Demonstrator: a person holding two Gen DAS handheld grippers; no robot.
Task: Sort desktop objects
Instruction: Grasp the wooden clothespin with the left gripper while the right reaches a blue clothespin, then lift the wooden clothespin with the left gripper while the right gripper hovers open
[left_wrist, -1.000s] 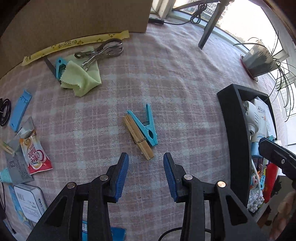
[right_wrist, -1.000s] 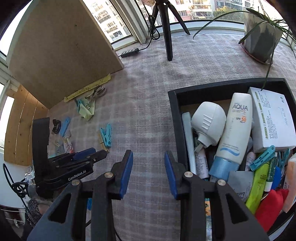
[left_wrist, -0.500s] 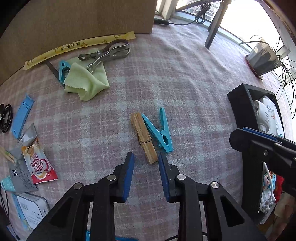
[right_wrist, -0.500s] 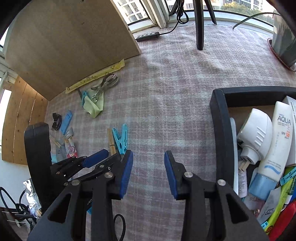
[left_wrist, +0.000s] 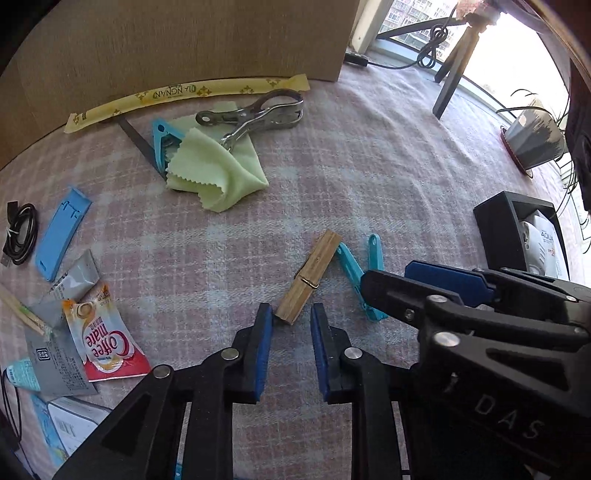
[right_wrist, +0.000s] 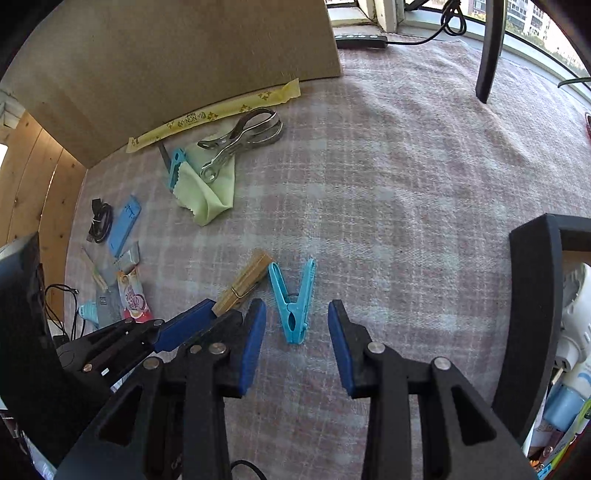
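A wooden clothespin (left_wrist: 310, 277) and a light-blue plastic clothespin (left_wrist: 352, 267) lie side by side on the checked cloth. My left gripper (left_wrist: 291, 321) points down at the wooden pin's near end. That end sits just between the fingertips with a gap on its right, so the gripper is open. My right gripper (right_wrist: 295, 317) is open and straddles the blue clothespin (right_wrist: 293, 302) without touching it. In the left wrist view the right gripper (left_wrist: 443, 284) covers part of the blue pin. The right wrist view shows the left gripper (right_wrist: 184, 325) at the wooden clothespin (right_wrist: 243, 280).
A black box (right_wrist: 532, 295) full of bottles stands at the right. Farther back lie a green cloth (left_wrist: 218, 173), a metal clip (left_wrist: 255, 114) and a yellow wrapped stick (left_wrist: 184, 92) along a brown board. Sachets (left_wrist: 103, 339), a blue card (left_wrist: 61, 232) and a cable (left_wrist: 20, 232) lie left.
The left gripper narrowed its jaws and moved up to the wooden pin's end. The right gripper swung away from the black box and came down over the blue pin.
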